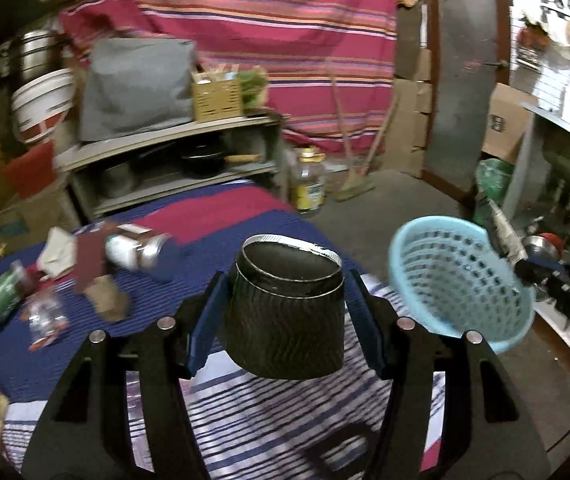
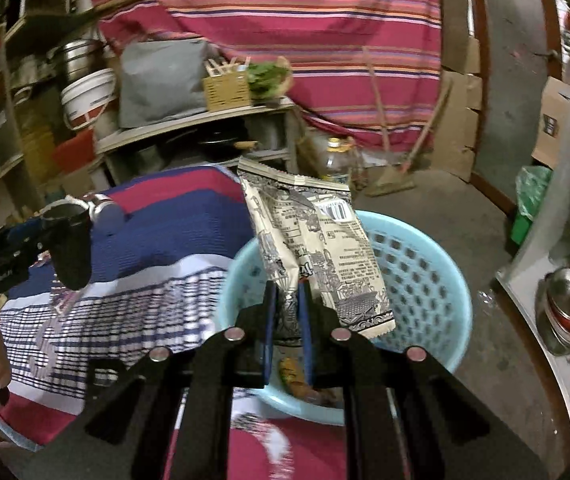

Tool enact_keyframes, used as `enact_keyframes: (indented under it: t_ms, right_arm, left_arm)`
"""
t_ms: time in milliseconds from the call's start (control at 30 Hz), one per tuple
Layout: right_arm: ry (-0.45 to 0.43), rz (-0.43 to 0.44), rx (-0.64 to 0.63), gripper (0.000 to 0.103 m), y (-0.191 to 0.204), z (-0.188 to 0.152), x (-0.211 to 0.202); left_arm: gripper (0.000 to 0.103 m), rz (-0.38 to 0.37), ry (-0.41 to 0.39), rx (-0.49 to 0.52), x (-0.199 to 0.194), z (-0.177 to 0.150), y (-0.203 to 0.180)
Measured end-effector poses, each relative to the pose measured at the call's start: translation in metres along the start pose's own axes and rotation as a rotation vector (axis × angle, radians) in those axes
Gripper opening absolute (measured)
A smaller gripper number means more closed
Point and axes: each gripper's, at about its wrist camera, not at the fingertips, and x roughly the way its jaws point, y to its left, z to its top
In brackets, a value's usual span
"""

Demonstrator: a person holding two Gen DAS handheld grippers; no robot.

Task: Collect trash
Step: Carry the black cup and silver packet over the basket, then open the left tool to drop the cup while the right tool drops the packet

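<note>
My left gripper [image 1: 285,292] is shut on a black paper cup [image 1: 285,312] and holds it above the striped cloth [image 1: 245,420]. The cup also shows in the right wrist view [image 2: 70,248]. My right gripper [image 2: 285,300] is shut on a cream printed snack wrapper [image 2: 317,248] and holds it over the light blue perforated basket [image 2: 417,264]. The basket stands at the table's right edge in the left wrist view [image 1: 457,276]. Some food scraps [image 2: 297,380] lie in the basket. More trash lies on the cloth at left: a metal can [image 1: 137,250], a green packet [image 1: 3,300], crumpled plastic [image 1: 45,320] and paper pieces [image 1: 105,296].
A grey shelf [image 1: 173,148] with a pan stands behind the table. An oil bottle [image 1: 307,184] and a broom [image 1: 349,184] stand on the floor. A green bag [image 1: 493,180] and a metal counter [image 2: 545,300] with steel bowls are at right.
</note>
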Motion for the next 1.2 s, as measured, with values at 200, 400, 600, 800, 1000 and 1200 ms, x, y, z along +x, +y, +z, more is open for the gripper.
enact_keyframes:
  t_ms: [200,400,600,800,1000,1200]
  right_arm:
    - [0.008,-0.017,0.044,0.012,-0.032,-0.009,0.004]
    - [0.014,-0.027,0.069,0.012,-0.048,-0.012,0.013]
    - [0.014,-0.029,0.11,0.012,-0.069,-0.012,0.019]
    - [0.022,-0.032,0.124,0.012,-0.077,-0.015,0.023]
    - [0.027,-0.03,0.125,0.012,-0.072,-0.013,0.029]
    - [0.032,-0.022,0.114,0.012,-0.064,-0.013,0.033]
  left_arm:
    - [0.059,-0.076,0.01,0.047,0.025,0.008,-0.061]
    - [0.059,-0.132,0.031,0.063,0.05,0.011,-0.099]
    - [0.059,-0.171,0.057,0.087,0.077,0.018,-0.137]
    - [0.059,-0.203,0.069,0.09,0.092,0.021,-0.151]
    - [0.065,-0.201,0.068,0.083,0.094,0.023,-0.149]
    - [0.081,-0.145,0.034,0.061,0.085,0.028,-0.129]
